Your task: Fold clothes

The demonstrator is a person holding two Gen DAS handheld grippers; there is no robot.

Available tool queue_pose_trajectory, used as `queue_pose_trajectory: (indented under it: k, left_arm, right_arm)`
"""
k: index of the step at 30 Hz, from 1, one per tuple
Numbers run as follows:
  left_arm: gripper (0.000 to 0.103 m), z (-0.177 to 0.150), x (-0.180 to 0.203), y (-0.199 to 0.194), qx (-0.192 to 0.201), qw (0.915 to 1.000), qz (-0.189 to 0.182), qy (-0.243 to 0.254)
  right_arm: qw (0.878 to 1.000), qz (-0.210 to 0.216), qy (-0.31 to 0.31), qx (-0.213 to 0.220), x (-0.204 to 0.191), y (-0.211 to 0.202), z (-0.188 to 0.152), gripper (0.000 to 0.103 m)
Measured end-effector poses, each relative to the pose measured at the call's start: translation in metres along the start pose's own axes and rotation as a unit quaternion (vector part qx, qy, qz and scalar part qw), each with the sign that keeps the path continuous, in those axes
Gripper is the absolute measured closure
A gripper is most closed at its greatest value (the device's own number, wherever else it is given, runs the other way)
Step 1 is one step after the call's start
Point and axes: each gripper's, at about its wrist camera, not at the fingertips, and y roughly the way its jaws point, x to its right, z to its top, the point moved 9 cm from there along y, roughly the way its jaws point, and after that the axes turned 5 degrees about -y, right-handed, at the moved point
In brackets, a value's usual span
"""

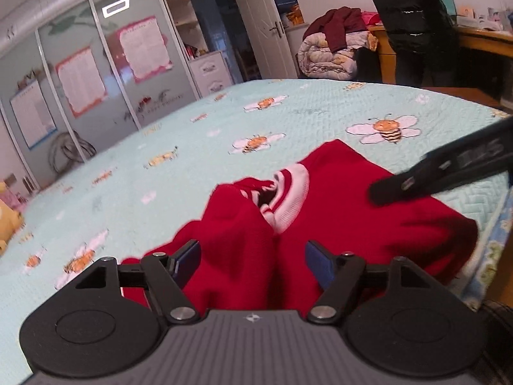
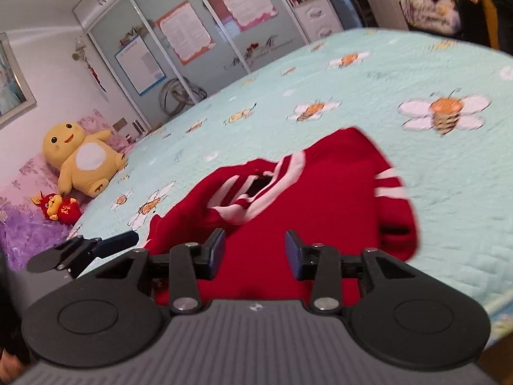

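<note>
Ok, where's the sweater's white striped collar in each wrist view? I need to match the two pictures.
Left wrist: the white striped collar sits just right of centre, beyond the open left gripper.
Right wrist: the collar sits dead centre, above the open right gripper.
Shared landmark: the big bee print on the bedspread, upper right of the red sweater.

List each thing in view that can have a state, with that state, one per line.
Red sweater: rumpled on the bed, unfolded, collar gaping.
Left gripper: jaws open, empty, over the sweater.
Right gripper: jaws open, empty, over the sweater.
Door: ajar.
Yellow plush: propped upright.
</note>
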Motion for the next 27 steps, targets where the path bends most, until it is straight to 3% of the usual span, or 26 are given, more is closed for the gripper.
queue_pose_trajectory:
  k: [1, 2, 3, 4, 7, 9, 12, 17, 24, 27]
  left_arm:
    - [0.035, 0.001, 0.000, 0.005, -0.001, 1.0000, -0.007, 0.000]
    - [0.054, 0.000, -0.001, 0.011, -0.005, 0.9999, -0.011, -0.001]
    - [0.067, -0.003, -0.002, 0.019, -0.016, 0.9998, -0.014, -0.002]
    - [0.090, -0.006, -0.005, 0.028, -0.028, 0.9995, -0.015, -0.008]
    - [0.093, -0.016, -0.022, 0.038, -0.044, 0.9948, -0.040, -0.082]
    - [0.094, -0.015, -0.034, 0.032, -0.034, 0.9891, -0.061, -0.130]
    - [0.095, -0.008, -0.041, 0.016, -0.007, 0.9835, -0.082, -0.162]
    - [0.095, -0.002, -0.035, 0.001, 0.013, 0.9783, -0.114, -0.173]
    - [0.095, -0.004, -0.030, -0.004, 0.010, 0.9732, -0.139, -0.183]
    - [0.096, -0.003, -0.023, -0.008, 0.013, 0.9681, -0.162, -0.191]
  right_arm:
    - [1.000, 0.007, 0.012, -0.008, 0.000, 0.010, -0.001, 0.061]
    - [0.999, 0.014, 0.024, -0.016, -0.001, 0.020, -0.003, 0.061]
    - [0.999, 0.023, 0.040, -0.026, 0.000, 0.030, -0.005, 0.061]
    - [0.997, 0.031, 0.055, -0.036, 0.002, 0.039, -0.008, 0.061]
    - [0.994, 0.046, 0.086, -0.052, 0.006, 0.053, -0.014, 0.061]
    - [0.992, 0.052, 0.100, -0.058, 0.007, 0.058, -0.016, 0.061]
    - [0.989, 0.062, 0.119, -0.061, 0.007, 0.063, -0.014, 0.056]
    - [0.977, 0.107, 0.173, -0.068, -0.003, 0.074, -0.010, 0.041]
    - [0.941, 0.157, 0.295, -0.054, 0.008, 0.071, -0.013, 0.040]
    - [0.936, 0.162, 0.308, -0.053, 0.009, 0.066, -0.016, 0.038]
